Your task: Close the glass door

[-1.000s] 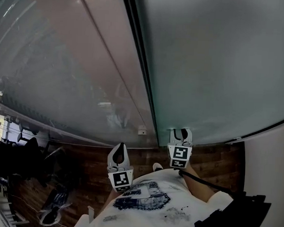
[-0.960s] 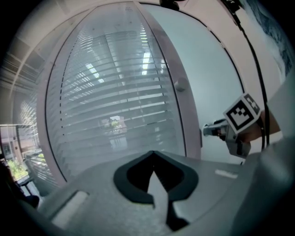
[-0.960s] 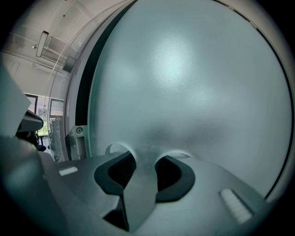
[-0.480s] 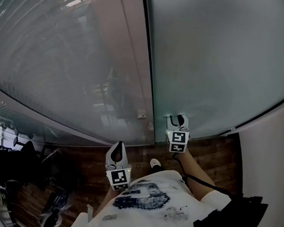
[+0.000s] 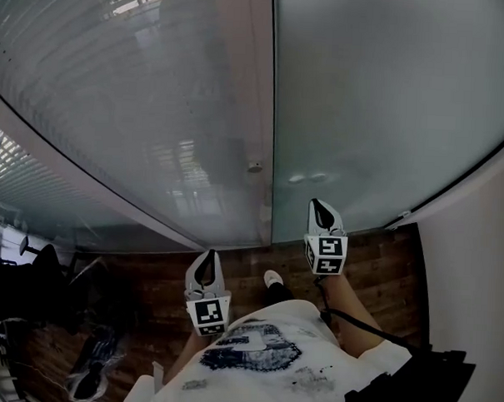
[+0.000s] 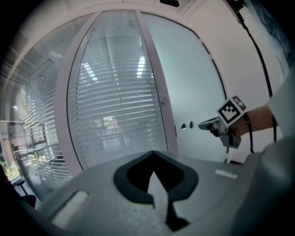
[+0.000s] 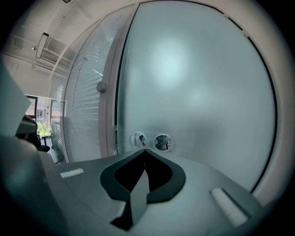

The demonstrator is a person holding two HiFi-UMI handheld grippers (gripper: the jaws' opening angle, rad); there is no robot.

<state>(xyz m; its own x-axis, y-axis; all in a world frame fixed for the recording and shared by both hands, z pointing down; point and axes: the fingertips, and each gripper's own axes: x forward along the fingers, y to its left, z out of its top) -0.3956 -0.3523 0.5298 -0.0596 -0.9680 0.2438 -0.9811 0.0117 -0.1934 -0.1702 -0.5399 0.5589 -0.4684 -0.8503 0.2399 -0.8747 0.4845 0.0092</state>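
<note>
The frosted glass door (image 5: 390, 102) fills the upper right of the head view, its left edge lying along the pale frame post (image 5: 259, 88). Two small round holes (image 7: 162, 142) pierce the pane near that edge. My right gripper (image 5: 321, 207) hangs just short of the pane below the holes. Its jaws have just been closing and now meet at the tips with nothing between them. My left gripper (image 5: 206, 265) is lower and to the left, over the floor, shut and empty. In the left gripper view, the right gripper (image 6: 202, 125) points at the door (image 6: 193, 87).
A glazed wall with blinds (image 5: 114, 107) runs left of the post, which carries a small knob (image 5: 254, 166). A white wall (image 5: 474, 281) bounds the right. Wood floor (image 5: 383, 260) lies below, with dark office chairs (image 5: 31, 286) at lower left and a shoe (image 5: 272, 278).
The right gripper's jaws went from open at the door's holes to shut, and it drew back from the pane. The door's edge came up against the post. The left gripper shifted slightly.
</note>
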